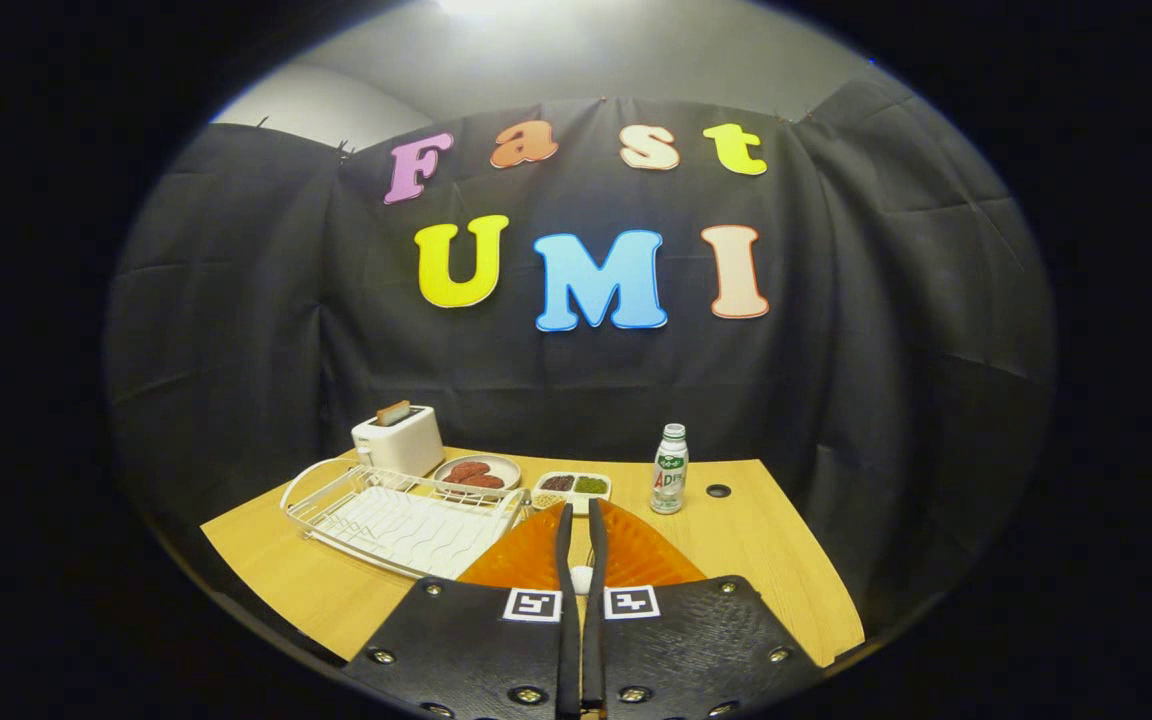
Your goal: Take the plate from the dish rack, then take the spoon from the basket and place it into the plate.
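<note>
Plate (526,560) is the orange, ribbed thing we see spreading out on both sides of the gripper (581,508), just past its two fingers. It is near the front edge of the desk (766,570), beside the front right corner of the dish rack (336,500).

What could go wrong? We think the plate could slide or tip if the fingers bump its rim. The dish rack is very close on the left, so a wide swing could knock it too. If the small white bit (581,578) in the gap is the spoon, a loose hold could let it fall on the desk and miss the plate.

The fingers are almost together, with only a thin gap between them. The small white bit sits in that gap, low down. We cannot tell what it is, or if both fingers press on it. So we cannot tell if the gripper is clenched on something or just nearly closed.

Farther off, the dish rack looks empty. Behind it, near the back edge of the desk, stand a white toaster (398,440), a dish of red food (477,472), a small tray (572,486) and a bottle (669,468).
</note>
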Available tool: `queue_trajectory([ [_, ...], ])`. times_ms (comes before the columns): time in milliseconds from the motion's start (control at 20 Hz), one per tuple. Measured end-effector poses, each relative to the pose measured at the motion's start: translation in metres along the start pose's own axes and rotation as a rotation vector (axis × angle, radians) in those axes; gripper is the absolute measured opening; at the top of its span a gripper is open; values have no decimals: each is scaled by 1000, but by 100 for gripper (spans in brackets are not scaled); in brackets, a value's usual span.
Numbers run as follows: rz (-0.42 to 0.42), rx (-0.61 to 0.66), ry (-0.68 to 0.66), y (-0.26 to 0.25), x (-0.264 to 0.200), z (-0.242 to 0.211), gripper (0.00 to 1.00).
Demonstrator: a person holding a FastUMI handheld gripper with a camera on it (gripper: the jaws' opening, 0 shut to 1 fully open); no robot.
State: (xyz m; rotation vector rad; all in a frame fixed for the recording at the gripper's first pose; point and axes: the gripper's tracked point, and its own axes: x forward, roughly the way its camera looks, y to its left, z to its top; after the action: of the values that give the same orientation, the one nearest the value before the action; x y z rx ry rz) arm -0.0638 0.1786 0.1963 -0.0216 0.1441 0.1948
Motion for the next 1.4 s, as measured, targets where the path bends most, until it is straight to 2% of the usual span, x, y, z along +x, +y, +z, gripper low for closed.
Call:
queue_trajectory([
  [400,124,-2,95,55,-5,-41,1],
  [1400,330,-52,298,124,35,-115,1],
])
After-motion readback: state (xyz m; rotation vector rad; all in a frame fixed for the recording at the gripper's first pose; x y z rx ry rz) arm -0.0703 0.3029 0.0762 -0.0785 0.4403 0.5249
